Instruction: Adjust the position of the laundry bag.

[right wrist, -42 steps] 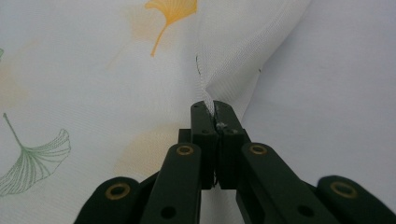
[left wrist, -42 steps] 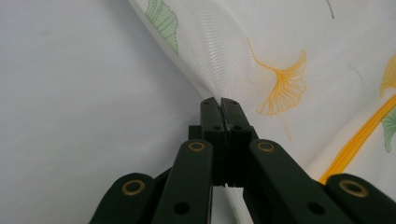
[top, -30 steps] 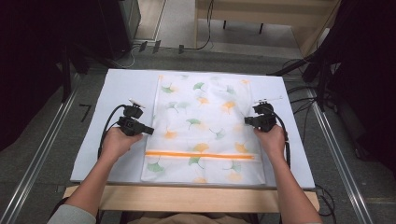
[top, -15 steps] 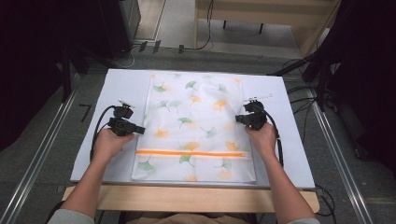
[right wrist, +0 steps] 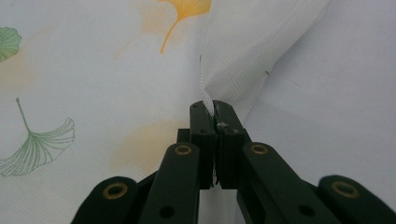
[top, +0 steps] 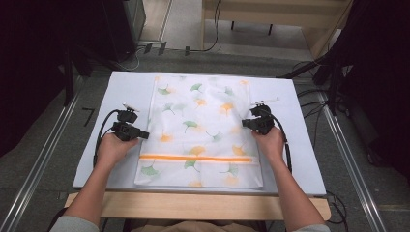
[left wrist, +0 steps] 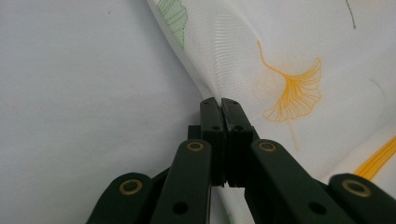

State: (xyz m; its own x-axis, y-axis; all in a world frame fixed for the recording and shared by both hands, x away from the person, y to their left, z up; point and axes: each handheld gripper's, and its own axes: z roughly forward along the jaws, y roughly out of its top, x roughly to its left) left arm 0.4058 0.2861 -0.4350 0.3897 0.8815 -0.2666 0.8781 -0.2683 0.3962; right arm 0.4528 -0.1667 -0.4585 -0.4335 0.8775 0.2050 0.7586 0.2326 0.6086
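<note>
While we look down from above, we see a white mesh bag [top: 199, 130] printed with green and orange ginkgo leaves lying flat on the pale table [top: 300, 164], its long sides running away from us and an orange zipper [top: 196, 158] crossing it near our end. Our left gripper [top: 144, 135] sits at the bag's left edge and our right gripper [top: 244, 123] at its right edge, each held in a hand [top: 112, 149] with a black cable looping back beside the wrist. From the left gripper view, we see the jaws pressed together on the bag's edge, the mesh rising in a fold just beyond the tips beside an orange leaf [left wrist: 294, 93]. From the right gripper view, the jaws are likewise clamped on the bag, a sliver of mesh [right wrist: 207, 100] pinched between them and the fabric pulled up into a small peak above the table.
</note>
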